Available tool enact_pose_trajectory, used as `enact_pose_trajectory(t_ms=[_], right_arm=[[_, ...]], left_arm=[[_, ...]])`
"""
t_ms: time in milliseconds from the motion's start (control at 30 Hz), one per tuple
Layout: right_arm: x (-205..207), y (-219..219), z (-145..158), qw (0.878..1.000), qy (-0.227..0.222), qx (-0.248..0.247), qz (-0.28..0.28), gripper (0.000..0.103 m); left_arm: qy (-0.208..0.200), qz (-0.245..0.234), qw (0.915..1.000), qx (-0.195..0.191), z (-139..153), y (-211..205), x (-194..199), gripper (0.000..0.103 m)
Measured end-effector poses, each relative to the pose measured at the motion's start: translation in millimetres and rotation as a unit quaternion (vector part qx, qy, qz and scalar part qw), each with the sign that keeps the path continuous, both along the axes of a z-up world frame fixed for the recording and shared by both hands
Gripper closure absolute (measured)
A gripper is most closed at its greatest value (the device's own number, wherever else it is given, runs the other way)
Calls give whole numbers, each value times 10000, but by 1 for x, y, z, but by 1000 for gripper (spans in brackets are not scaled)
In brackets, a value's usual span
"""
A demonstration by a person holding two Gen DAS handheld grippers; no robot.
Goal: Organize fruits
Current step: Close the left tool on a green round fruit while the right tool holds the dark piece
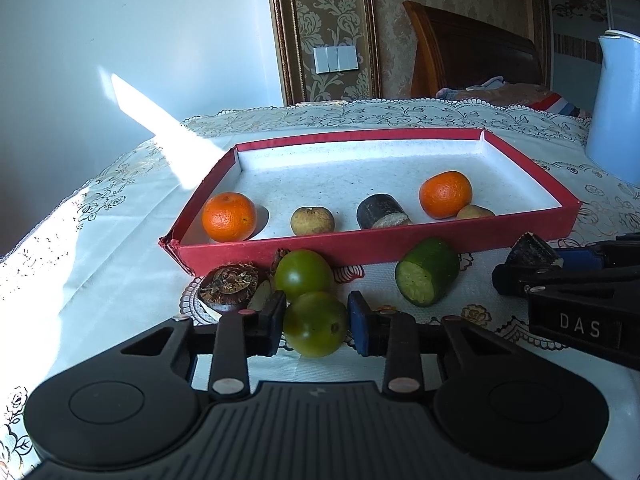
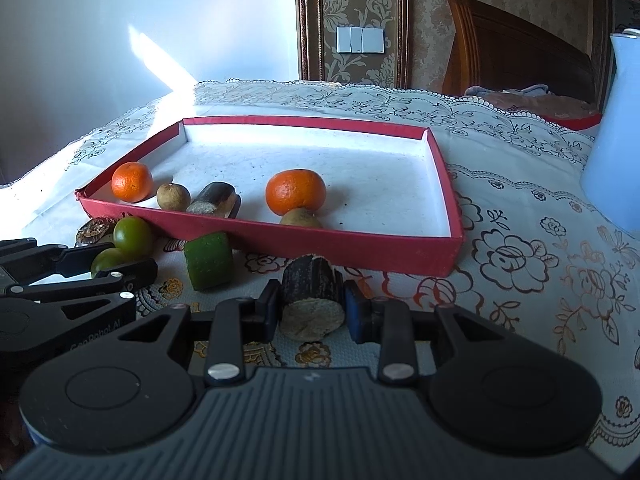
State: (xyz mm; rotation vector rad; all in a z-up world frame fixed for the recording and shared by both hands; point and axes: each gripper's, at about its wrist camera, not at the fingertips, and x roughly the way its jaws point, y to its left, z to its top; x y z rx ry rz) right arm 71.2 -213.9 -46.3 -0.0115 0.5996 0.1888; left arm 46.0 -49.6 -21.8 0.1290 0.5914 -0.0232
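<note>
While each gripper sits low over the tablecloth [image 2: 520, 208], both have a piece of fruit between their pads. The left gripper [image 1: 316, 322] is closed against a green tomato [image 1: 315, 324], its black and blue pads touching the tomato's two sides. The right gripper [image 2: 311, 306] is clamped on a dark cane stub [image 2: 312, 300], pale cut end facing the camera. Both grips look settled, so I judge the next move to be a lift over the near wall of the red tray [image 1: 400, 242].

Just beyond the left gripper lie a second green tomato [image 1: 303, 274], a brown water chestnut [image 1: 229, 286] and a green cucumber chunk [image 1: 427, 278], all on the cloth just outside the tray's near wall, probably waiting their turn.

Inside the tray, the sorted pieces line the near side: an orange [image 1: 229, 217] at the left corner, a small tan fruit [image 1: 312, 221], another dark cane piece [image 1: 382, 212], then a second orange [image 1: 445, 195] touching a second tan fruit [image 1: 475, 212]. The back half of the tray is bare, so there is room to set things down.

The cloth is white lace with printed flowers. A pale blue jug [image 1: 618, 112] stands at the far right. Behind are a plain wall with a sun patch, patterned wallpaper with a light switch [image 1: 335, 60], and a wooden headboard [image 1: 472, 52].
</note>
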Motion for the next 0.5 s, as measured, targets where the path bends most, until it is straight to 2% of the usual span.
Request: enact_pose_trajectory(t_ms=[367,500], right_arm=[[-5,-6,1,9997,-113,182,-106,72],[-11,-8,2,9994,-176,276,-95,72]], left_arm=[[-89,-66,9997,-219,1,6,-5,72],[-331,-126,9989,-312,5,12,-18,72]])
